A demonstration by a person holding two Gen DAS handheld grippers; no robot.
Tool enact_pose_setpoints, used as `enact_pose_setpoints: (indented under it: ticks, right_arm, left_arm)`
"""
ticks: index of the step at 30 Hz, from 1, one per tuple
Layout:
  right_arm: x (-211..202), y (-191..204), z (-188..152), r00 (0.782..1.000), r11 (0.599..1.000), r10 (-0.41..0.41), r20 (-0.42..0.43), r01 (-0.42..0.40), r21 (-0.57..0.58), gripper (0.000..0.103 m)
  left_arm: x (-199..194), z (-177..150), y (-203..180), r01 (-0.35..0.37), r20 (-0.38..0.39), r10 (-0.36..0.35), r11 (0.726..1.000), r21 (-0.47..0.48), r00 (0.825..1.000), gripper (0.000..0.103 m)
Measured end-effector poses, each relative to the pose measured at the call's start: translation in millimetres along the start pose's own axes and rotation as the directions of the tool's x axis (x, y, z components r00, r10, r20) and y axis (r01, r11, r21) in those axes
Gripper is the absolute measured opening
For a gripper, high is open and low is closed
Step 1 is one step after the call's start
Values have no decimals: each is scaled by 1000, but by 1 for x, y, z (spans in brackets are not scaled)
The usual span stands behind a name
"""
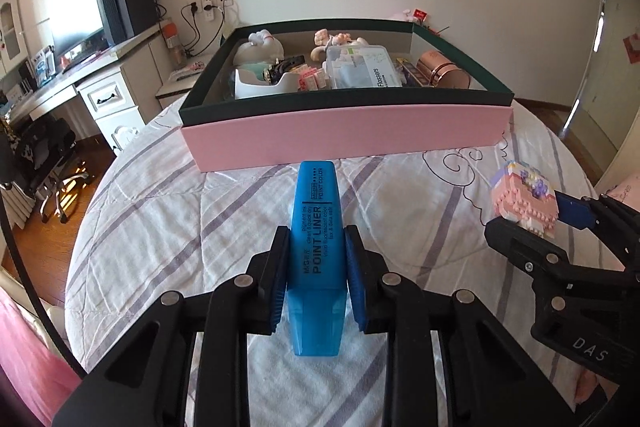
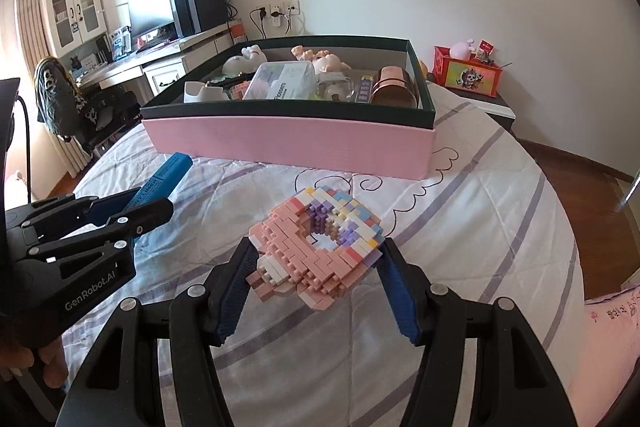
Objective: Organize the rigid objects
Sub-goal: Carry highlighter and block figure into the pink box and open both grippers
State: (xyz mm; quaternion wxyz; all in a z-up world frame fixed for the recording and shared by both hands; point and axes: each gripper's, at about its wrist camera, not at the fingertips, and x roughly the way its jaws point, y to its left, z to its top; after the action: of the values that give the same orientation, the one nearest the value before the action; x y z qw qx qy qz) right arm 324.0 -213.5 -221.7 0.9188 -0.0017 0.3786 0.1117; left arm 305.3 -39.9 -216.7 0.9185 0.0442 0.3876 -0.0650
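My left gripper [image 1: 317,233] is shut on a blue highlighter [image 1: 316,195] marked POINT LINER; both blue pads press its sides. It points at the pink storage box with a dark green rim [image 1: 344,139] just ahead on the bed. To the right, my right gripper [image 1: 528,215] is shut on a pastel brick-built doughnut model [image 1: 524,199]. In the right wrist view the model [image 2: 292,243] sits tilted between the right gripper's [image 2: 316,245] pads, above the quilt. There my left gripper [image 2: 154,201] and the highlighter [image 2: 172,167] show at the left, before the box [image 2: 288,143].
The box holds a clear flossers case [image 1: 360,67], a white tape dispenser [image 1: 260,83], figurines and a copper cup [image 1: 444,69]. A striped quilt [image 1: 180,227] covers the bed. A desk with a computer [image 1: 120,3] and a chair [image 2: 60,95] stand left; a red box [image 2: 468,71] sits right.
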Motion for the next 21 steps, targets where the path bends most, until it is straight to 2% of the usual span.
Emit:
enact_pose_setpoints:
  ticks: [6, 11, 16, 21]
  right_arm:
    - [-27, 20, 10, 997, 999, 34, 69, -33, -24, 62]
    - [-42, 30, 26, 993, 998, 43, 112, -37, -56, 63]
    - [-45, 26, 57, 986, 997, 42, 160, -30, -77, 63]
    - [-28, 14, 103, 984, 995, 9, 178, 8, -97, 63]
  left_arm:
    - [-37, 0, 1, 1, 72, -2, 1000, 15, 997, 26]
    - [-57, 17, 4, 23, 122, -27, 999, 33, 992, 26]
    - [-56, 60, 7, 55, 159, -65, 996, 71, 985, 26]
    - [-22, 117, 4, 40, 141, -57, 992, 120, 988, 26]
